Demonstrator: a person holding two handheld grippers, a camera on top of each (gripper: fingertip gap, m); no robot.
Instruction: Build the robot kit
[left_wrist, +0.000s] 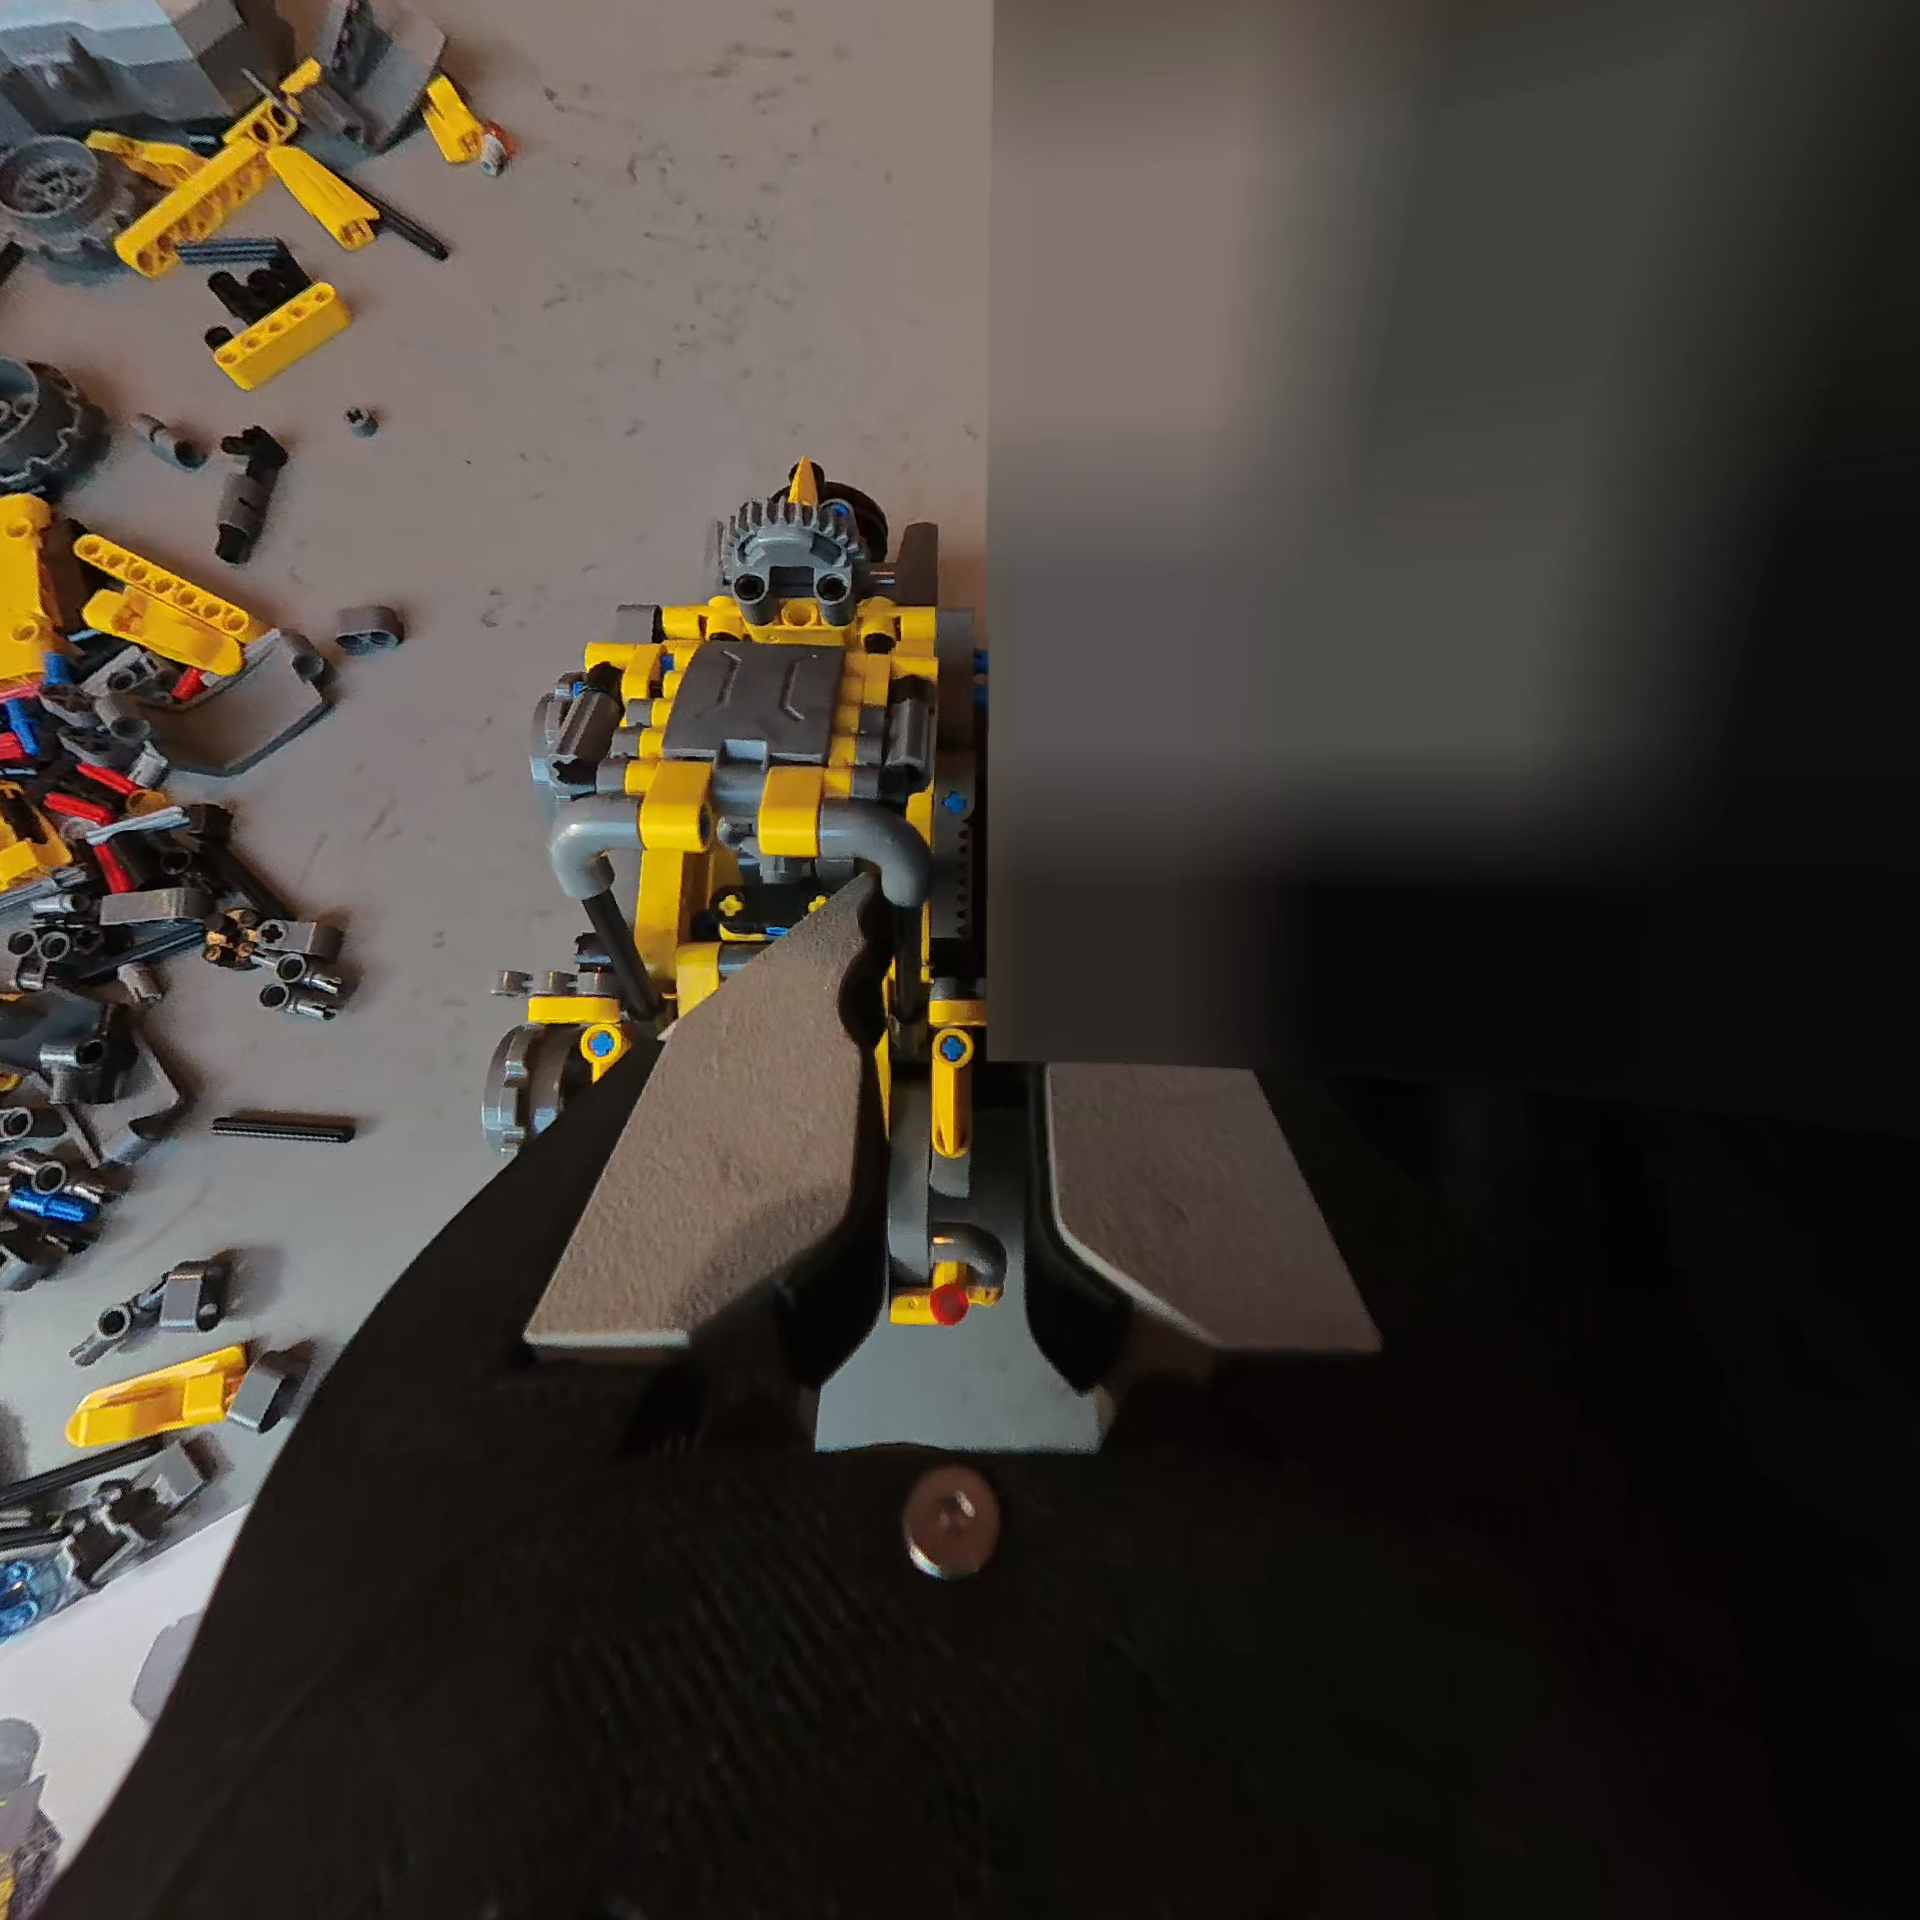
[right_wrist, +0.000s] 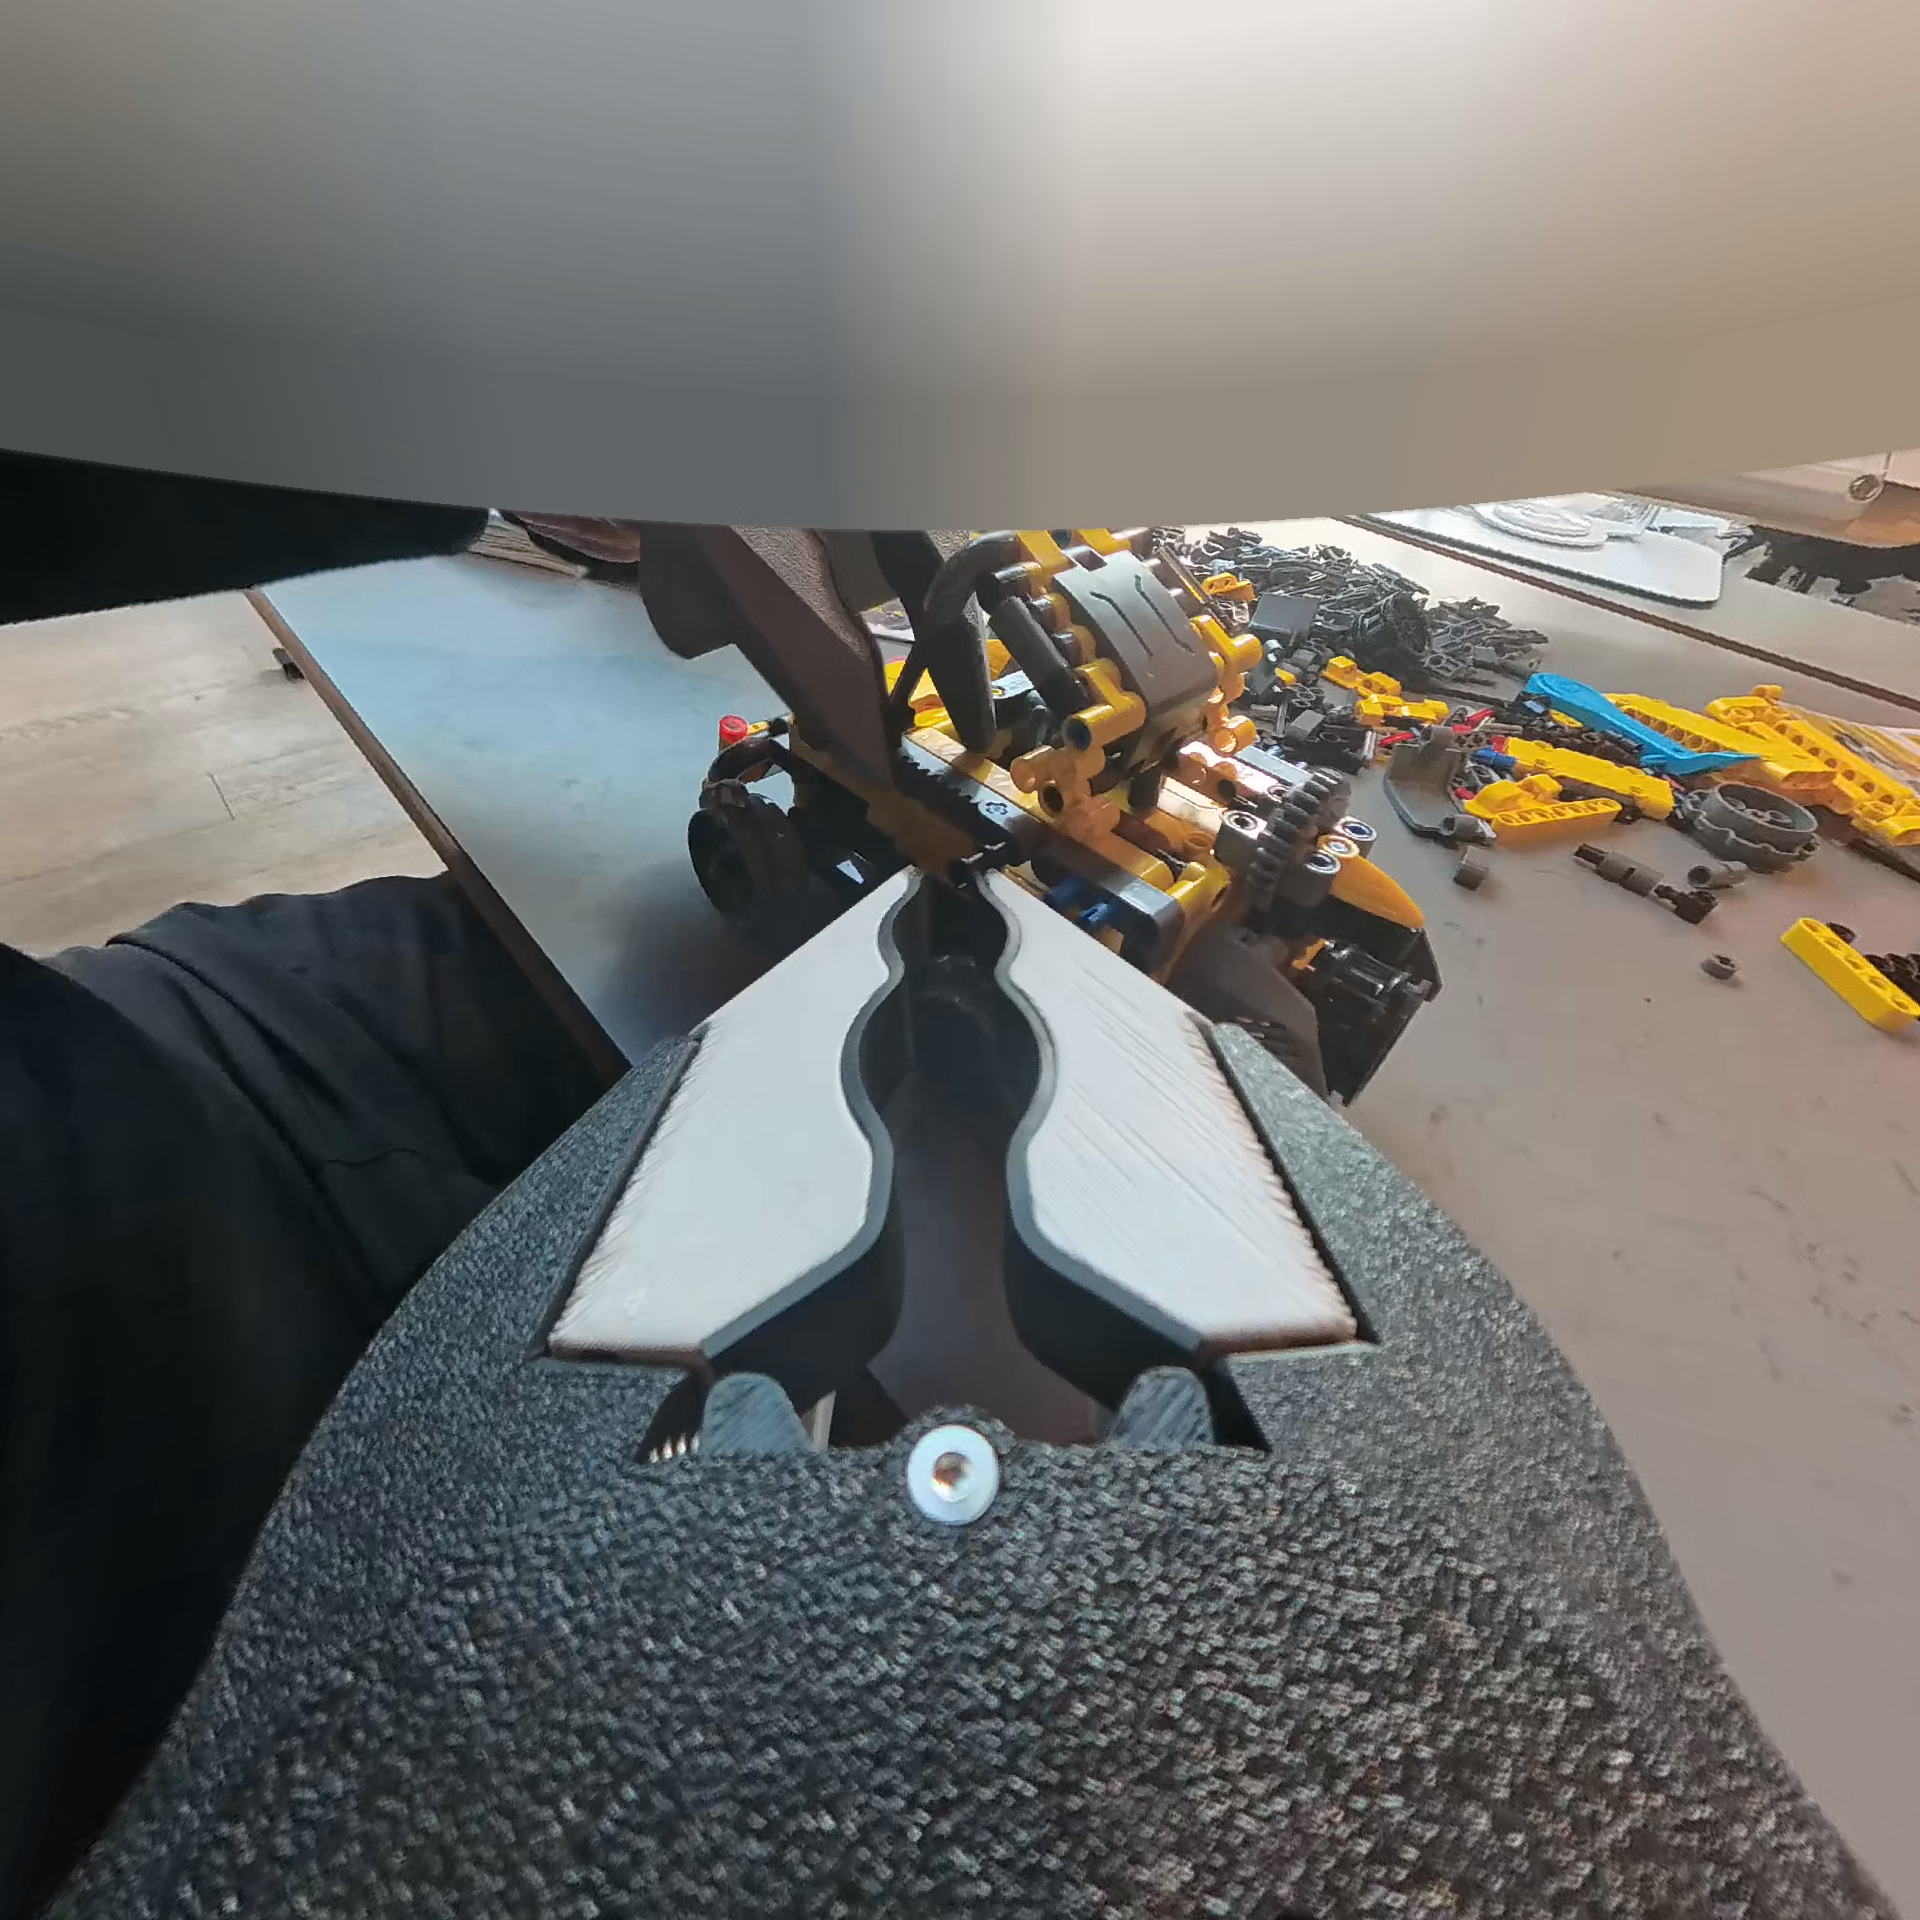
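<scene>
A yellow and grey brick-built vehicle model (left_wrist: 758, 707) stands on the table (left_wrist: 675, 260). My left gripper (left_wrist: 951, 894) is over it from above, its jaws closed on the model's narrow grey and yellow frame. A blurred patch hides its right fingertip. In the right wrist view one of its fingers (right_wrist: 800, 665) reaches down onto the model (right_wrist: 1091, 727). My right gripper (right_wrist: 951, 881) is pressed against the model's side below the toothed rail. Its tips are almost together around a small black piece (right_wrist: 948, 987).
Loose yellow, grey, black and red pieces (left_wrist: 104, 779) lie spread at the left of the table, and to the right in the right wrist view (right_wrist: 1662, 748). They include a blue piece (right_wrist: 1621, 717) and a grey wheel (right_wrist: 1756, 821). The table edge (right_wrist: 416, 758) and a dark sleeve (right_wrist: 208, 1143) are at left.
</scene>
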